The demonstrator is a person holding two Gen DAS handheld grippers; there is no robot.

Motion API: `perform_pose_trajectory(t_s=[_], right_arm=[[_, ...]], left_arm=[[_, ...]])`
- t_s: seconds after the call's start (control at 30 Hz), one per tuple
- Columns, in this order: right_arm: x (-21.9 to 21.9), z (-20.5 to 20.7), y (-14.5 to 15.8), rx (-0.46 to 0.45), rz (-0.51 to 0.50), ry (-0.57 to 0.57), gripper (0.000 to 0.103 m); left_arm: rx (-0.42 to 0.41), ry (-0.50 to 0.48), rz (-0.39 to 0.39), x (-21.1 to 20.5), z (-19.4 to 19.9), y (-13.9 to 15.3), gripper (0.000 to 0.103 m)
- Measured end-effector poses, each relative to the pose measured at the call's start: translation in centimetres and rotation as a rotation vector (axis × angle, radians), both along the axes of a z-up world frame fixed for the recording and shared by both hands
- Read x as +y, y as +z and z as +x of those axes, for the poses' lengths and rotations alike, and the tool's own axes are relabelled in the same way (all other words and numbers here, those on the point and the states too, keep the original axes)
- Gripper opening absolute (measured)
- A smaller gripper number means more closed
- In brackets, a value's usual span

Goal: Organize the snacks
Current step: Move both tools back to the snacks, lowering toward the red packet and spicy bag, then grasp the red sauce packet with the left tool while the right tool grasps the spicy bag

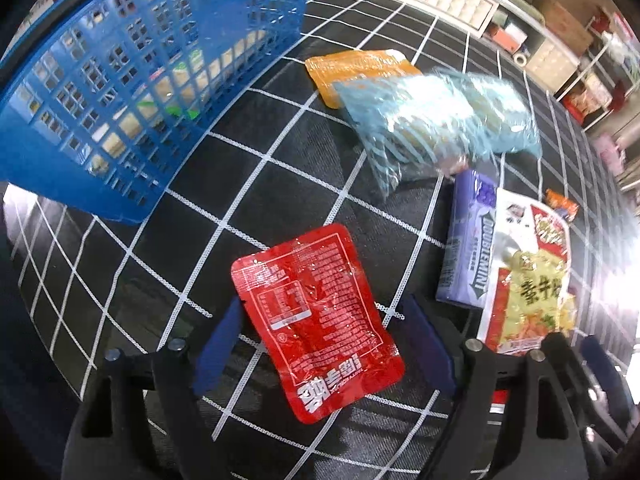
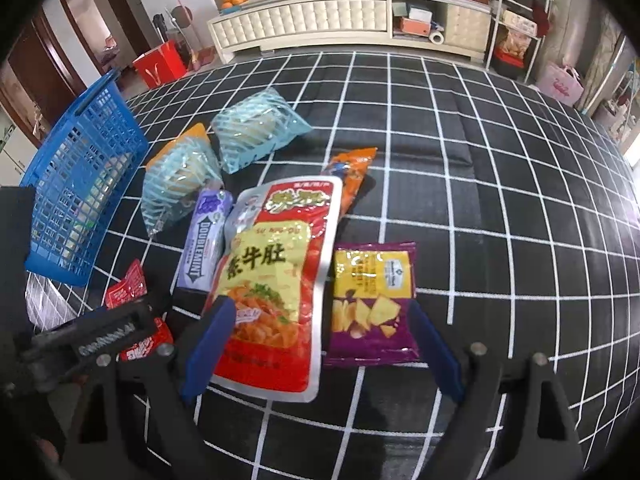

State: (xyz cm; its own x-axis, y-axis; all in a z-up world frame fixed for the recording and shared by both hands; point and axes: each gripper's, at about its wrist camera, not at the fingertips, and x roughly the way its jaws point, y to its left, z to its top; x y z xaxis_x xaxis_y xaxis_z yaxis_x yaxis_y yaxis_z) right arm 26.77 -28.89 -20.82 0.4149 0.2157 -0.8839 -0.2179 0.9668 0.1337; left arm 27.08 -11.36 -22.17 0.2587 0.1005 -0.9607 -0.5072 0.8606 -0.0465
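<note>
A red sauce packet point(image 1: 316, 320) lies flat on the black checked cloth, between the blue fingers of my left gripper point(image 1: 324, 344), which is open around it. My right gripper point(image 2: 320, 352) is open too. A large red-and-yellow pouch point(image 2: 276, 280) and a purple chip bag point(image 2: 372, 304) lie between its fingers. The blue mesh basket point(image 1: 120, 80) stands at the upper left with a few items showing through its wall. In the right wrist view the basket point(image 2: 80, 196) is at the far left and the red packet point(image 2: 128, 292) is half hidden behind the left tool's black frame.
Loose on the cloth are two pale blue striped bags point(image 2: 256, 132) point(image 2: 180, 184), a purple Doublemint pack point(image 2: 204, 240), an orange packet point(image 2: 352, 176) and an orange pouch point(image 1: 360, 68). A white cabinet point(image 2: 320, 20) and shelves stand beyond the far edge.
</note>
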Motion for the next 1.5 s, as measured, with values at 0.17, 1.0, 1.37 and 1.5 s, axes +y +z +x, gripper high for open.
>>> perform_pose_trajectory(t_s=[0.17, 1.0, 1.37, 1.5], right_arm=[[-0.3, -0.2, -0.1, 0.005, -0.004, -0.007, 0.09], [5.3, 2.4, -0.9, 0.118, -0.197, -0.033, 0.09], [7.0, 1.8, -0.9, 0.138, -0.228, -0.011, 0.056], [7.0, 0.4, 0.6, 0.105, -0.209, -0.049, 0.043]], left_arm=[[0.004, -0.038, 0.041, -1.0, 0.8, -0.4, 0.08], [-0.093, -0.333, -0.202, 4.7, -1.5, 0.0, 0.026], [-0.165, -0.431, -0.222, 5.0, -2.1, 2.0, 0.026], [-0.168, -0.426, -0.276, 5.5, -2.7, 2.1, 0.026]])
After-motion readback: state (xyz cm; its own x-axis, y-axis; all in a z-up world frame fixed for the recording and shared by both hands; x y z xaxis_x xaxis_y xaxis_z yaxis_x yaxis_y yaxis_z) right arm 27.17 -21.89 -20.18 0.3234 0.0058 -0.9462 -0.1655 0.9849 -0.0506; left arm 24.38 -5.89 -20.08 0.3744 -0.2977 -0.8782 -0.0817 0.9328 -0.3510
